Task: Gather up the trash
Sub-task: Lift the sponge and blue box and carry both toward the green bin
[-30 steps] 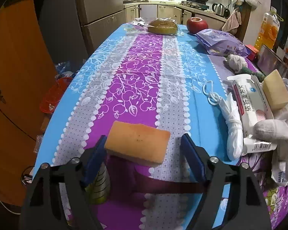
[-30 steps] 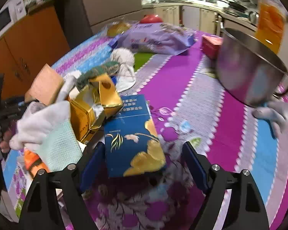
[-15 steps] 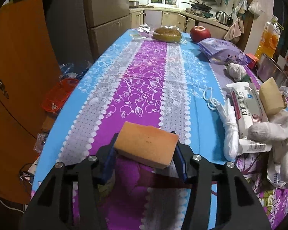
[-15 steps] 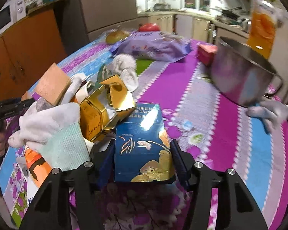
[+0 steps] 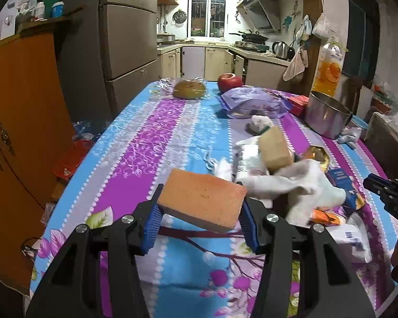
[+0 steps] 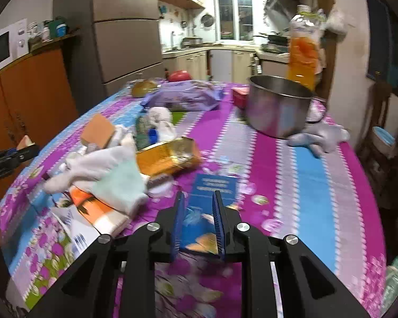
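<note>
Gripping the orange sponge (image 5: 203, 200) across its length, left tongs (image 5: 200, 221) hold it above the tabletop (image 5: 135, 143); right tongs (image 6: 199, 224) are closing on the blue box (image 6: 212, 193), its long axis pointing away.

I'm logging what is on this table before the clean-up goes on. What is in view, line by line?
orange sponge: 1, orange, clamped in the left gripper
blue box: 1, blue with gold print, between the right gripper's closing pads
gold box: 1, gold, torn open, mid-table
second sponge: 1, tan, on the trash pile
white glove: 1, white, on the pile
purple bag: 1, purple, far end
apple: 1, red, far end
bagged bread: 1, brown, far end
steel pot: 1, silver, right side
oil bottle: 1, orange, behind the pot
left gripper: black, blue pads
right gripper: black, blue pads
</note>
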